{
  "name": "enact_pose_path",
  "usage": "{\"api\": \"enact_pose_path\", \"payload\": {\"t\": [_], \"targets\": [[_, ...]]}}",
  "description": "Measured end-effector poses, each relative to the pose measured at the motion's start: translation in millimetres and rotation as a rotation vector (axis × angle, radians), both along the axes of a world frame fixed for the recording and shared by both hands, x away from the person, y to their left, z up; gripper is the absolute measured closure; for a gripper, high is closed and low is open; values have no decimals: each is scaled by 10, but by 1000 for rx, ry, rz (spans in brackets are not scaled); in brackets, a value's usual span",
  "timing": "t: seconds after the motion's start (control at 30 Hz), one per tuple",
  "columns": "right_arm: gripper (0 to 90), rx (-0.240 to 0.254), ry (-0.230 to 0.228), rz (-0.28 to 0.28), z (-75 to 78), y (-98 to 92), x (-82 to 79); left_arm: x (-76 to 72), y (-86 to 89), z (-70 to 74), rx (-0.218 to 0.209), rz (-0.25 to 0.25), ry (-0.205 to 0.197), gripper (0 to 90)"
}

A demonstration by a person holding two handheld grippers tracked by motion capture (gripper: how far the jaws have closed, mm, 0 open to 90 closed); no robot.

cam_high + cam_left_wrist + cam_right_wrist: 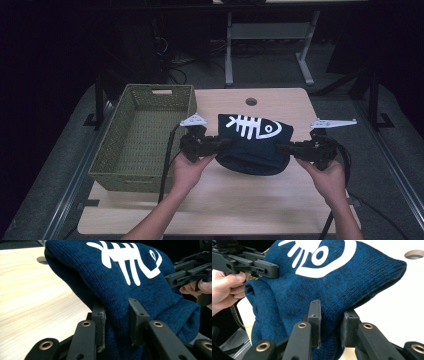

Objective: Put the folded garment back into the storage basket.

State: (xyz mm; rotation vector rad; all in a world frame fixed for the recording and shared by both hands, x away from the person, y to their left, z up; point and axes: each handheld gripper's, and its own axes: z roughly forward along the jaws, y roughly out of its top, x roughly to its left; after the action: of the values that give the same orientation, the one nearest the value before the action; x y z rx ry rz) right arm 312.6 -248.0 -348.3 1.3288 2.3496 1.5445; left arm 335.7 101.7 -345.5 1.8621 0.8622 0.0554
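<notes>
2 tools (224, 143) (285, 148) clenched on blue sweater (255, 145), green basket (150, 107) just left, wooden table (225, 200) beneath.

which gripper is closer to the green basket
Left. The left gripper holds the blue knit fabric right beside the green basket; the right gripper grips the fabric's far side.

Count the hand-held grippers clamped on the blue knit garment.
2. The left hand-held gripper pinches the blue knit garment at its left edge; the right hand-held gripper pinches its right edge.
</notes>
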Motion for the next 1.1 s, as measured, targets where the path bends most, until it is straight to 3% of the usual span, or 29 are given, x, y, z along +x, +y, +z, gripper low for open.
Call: {"api": "enact_pose_path", "payload": {"t": [0.87, 1.1], "targets": [[732, 49, 0, 51, 189, 451, 147, 38, 507, 163, -31, 32, 1, 696], [732, 42, -5, 66, 244, 566, 184, 35, 619, 184, -33, 41, -5, 695]]}}
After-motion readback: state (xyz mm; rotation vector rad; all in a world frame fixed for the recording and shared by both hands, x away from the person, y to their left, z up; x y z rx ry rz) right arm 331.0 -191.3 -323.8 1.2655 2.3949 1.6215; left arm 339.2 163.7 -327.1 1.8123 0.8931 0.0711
